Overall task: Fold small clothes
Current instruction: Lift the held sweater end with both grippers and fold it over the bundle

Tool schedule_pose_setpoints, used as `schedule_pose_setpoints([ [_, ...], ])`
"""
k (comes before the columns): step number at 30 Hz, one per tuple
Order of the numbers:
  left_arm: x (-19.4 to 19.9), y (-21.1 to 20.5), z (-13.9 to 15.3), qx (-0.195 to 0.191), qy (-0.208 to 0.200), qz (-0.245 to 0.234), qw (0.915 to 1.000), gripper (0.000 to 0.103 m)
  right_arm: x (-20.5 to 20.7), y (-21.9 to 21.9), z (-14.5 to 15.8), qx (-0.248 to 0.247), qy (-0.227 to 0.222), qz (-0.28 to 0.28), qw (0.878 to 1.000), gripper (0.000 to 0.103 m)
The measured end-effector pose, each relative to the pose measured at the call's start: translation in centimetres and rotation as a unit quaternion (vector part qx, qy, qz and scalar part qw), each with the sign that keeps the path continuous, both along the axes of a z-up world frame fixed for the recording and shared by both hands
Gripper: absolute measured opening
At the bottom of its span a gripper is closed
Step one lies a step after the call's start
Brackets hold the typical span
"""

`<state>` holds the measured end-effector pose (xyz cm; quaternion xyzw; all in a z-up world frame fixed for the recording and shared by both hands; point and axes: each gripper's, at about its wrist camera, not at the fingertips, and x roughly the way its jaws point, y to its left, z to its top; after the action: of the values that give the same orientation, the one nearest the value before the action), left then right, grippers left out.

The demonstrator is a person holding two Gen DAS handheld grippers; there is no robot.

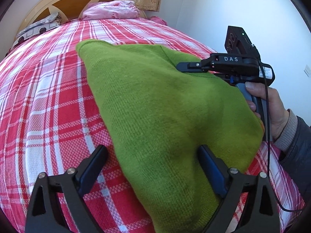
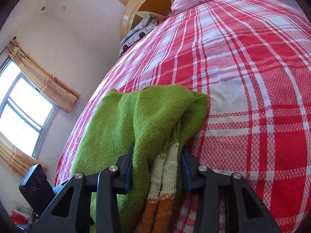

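One green knitted garment [image 1: 155, 101], with cream and orange ribbed bands visible at its near end in the right wrist view, lies on the red-and-white plaid bedspread [image 1: 48, 101], filling the centre and lower right of the left wrist view. Right gripper [image 2: 157, 167]: its blue-padded jaws bracket a bunched fold of the green knit together with the cream band and appear pressed against it, so it reads as gripping the garment. Left gripper [image 1: 153, 172]: jaws spread wide, one finger over bare bedspread and the other over the knit, pinching nothing. A hand [image 1: 272, 108] at the right edge of the left wrist view carries the right tool. Likely faults: the thick, loose bundle may slip from a partial pinch when lifted, or only the top layers may follow, leaving an uneven fold; the stretchy knit could also drag and wrinkle the bedspread. Open room: broad bare bedspread extends toward the upper left, up to the pink bundled cloth [image 1: 110, 9] and patterned pillow [image 1: 37, 29] at the wooden headboard [image 1: 73, 0]; the garment's near end lies close to the lower edge of the bed.
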<state>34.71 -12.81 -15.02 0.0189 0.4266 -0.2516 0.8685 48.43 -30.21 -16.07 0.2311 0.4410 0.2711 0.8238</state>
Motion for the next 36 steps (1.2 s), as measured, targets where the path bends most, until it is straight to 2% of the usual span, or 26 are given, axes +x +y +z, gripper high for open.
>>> schedule_pose_setpoints([
  [5,-0.2,-0.3,0.3,-0.006,0.011,-0.003,0.9999,0.084,-0.5,0.5,0.3,-0.026,-0.01,-0.005,1.0,0.039],
  [7,0.0,-0.1,0.5,-0.014,0.022,0.009,0.9996,0.074,-0.9,1.0,1.0,-0.049,-0.015,-0.009,0.999,0.034],
  [8,0.1,0.1,0.8,-0.02,0.026,0.022,0.9992,0.064,-1.2,1.3,1.5,-0.059,-0.016,-0.013,0.998,0.033],
  [9,0.2,0.3,1.0,-0.028,0.035,0.03,0.9985,0.058,-1.5,1.5,1.7,-0.062,-0.017,-0.018,0.998,0.031],
  [12,-0.1,0.7,1.7,-0.037,0.038,0.039,0.9978,0.044,-2.5,1.6,2.5,-0.059,-0.027,-0.033,0.997,0.03],
  [15,-0.9,1.0,2.6,-0.036,0.032,0.041,0.998,0.037,-3.8,1.9,3.4,-0.057,-0.039,-0.038,0.997,0.03],
  [19,-2.6,1.4,4.4,-0.033,0.011,0.037,0.9987,0.034,-5.8,2.4,4.8,-0.05,-0.053,-0.037,0.997,0.029],
  [27,-6.5,2.2,6.8,0.01,-0.032,0.042,0.9986,0.033,-8.8,4.5,6.4,-0.025,-0.071,-0.034,0.997,0.029],
  [36,-9.7,5.4,8.0,0.015,-0.045,0.067,0.9966,0.033,-11.5,8.9,7.3,-0.011,-0.08,0.007,0.997,0.029],
])
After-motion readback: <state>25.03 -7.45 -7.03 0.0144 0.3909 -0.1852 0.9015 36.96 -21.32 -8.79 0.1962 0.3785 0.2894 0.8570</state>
